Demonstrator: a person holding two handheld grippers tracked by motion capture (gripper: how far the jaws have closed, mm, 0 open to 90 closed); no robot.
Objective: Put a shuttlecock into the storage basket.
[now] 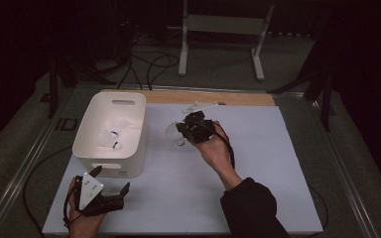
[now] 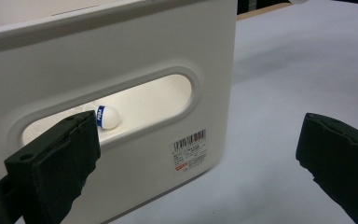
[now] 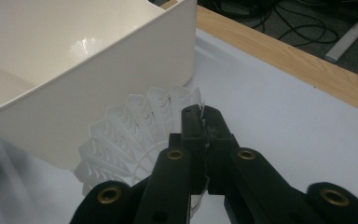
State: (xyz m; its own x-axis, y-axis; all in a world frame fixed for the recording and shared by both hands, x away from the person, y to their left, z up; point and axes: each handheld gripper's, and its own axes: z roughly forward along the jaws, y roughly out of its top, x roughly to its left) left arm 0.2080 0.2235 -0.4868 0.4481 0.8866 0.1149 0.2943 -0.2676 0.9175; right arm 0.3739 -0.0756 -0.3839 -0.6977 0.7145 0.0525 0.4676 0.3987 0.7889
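right gripper (image 3: 204, 135): jaws pinched tight on skirt edge of one white shuttlecock (image 3: 135, 135), just beside bin (image 3: 121, 60) wall | left gripper (image 2: 200, 163): jaws wide apart, holding nothing, near bin handle slot | in bin: two shuttlecocks (image 1: 113, 139) (blurred, count unsure) | on surface (image 1: 278, 148): one pale thing (image 1: 201, 105), unclear

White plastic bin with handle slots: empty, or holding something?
Holding something. The white plastic bin contains white shuttlecocks with blue bands; one is visible through its handle slot.
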